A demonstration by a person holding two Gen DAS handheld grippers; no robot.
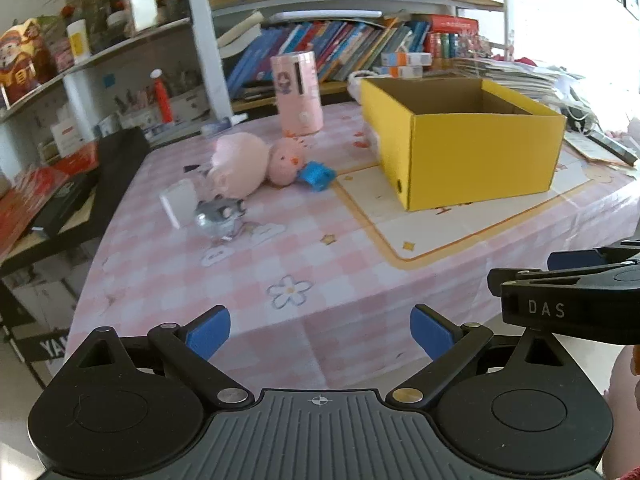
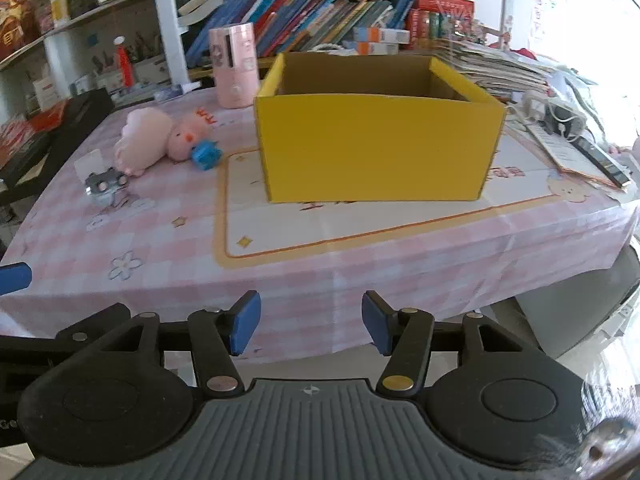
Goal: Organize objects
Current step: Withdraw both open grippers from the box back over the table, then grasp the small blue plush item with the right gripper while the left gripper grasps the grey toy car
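Both grippers, left (image 1: 320, 334) and right (image 2: 310, 328), stood open, empty, short of the table. Plush (image 1: 248, 162) lay left of the yellow box (image 1: 476, 156): soft, light; I'd pinch its body.

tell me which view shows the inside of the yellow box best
The left wrist view: it looks down past the near corner of the yellow box and shows brown inner walls, though not the bottom. The right wrist view faces the box nearly side-on, so only a thin strip of the inside shows above the front wall.
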